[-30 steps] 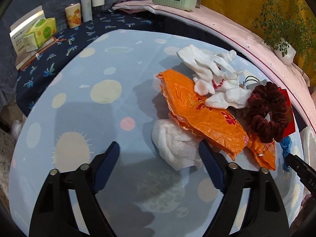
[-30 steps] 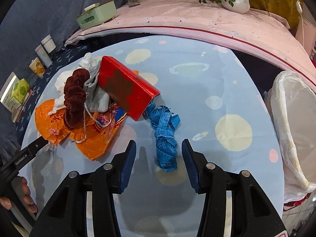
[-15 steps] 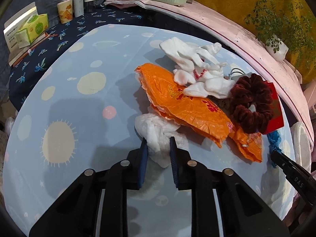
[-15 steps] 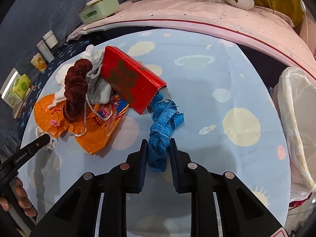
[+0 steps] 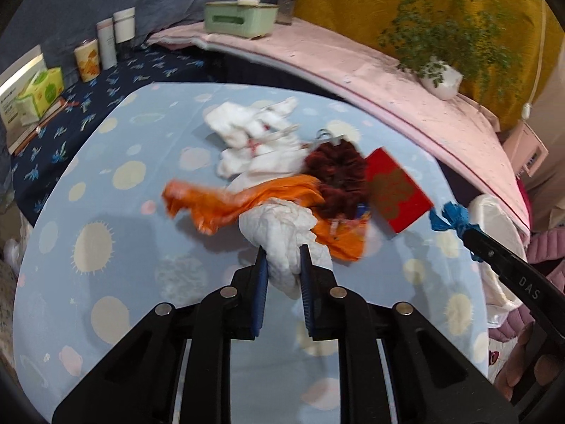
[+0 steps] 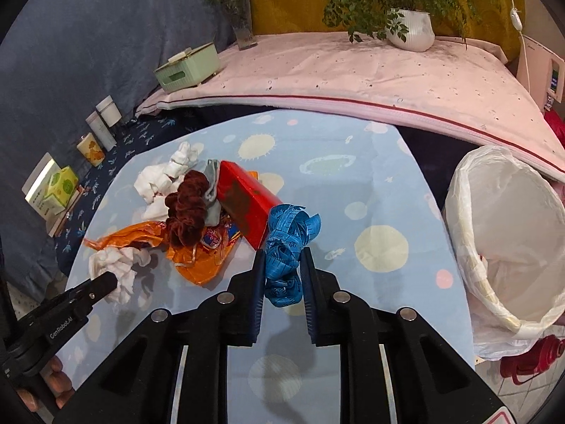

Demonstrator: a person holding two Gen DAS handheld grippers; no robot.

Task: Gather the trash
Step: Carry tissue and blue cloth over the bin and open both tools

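Note:
My left gripper (image 5: 282, 259) is shut on a crumpled white tissue wad (image 5: 282, 233) and holds it above the round blue table (image 5: 116, 282). My right gripper (image 6: 281, 263) is shut on a tangled blue measuring tape (image 6: 287, 240), lifted off the table. On the table lie an orange plastic wrapper (image 5: 226, 201), a dark red scrunchie (image 5: 335, 180), a red box (image 5: 397, 192) and white crumpled paper (image 5: 247, 130). A white-lined trash bin (image 6: 508, 233) stands to the right of the table.
A pink-covered ledge (image 6: 353, 70) runs behind the table with a green tissue box (image 6: 187, 67), a potted plant (image 6: 409, 28) and a flower vase (image 6: 243, 24). Cups and cartons (image 6: 95, 130) stand on the dark blue cloth at the left.
Both grippers closed on their items, the left on the tissue wad, the right on the blue tape, then lifted them. The orange wrapper shifted as the tissue came up.

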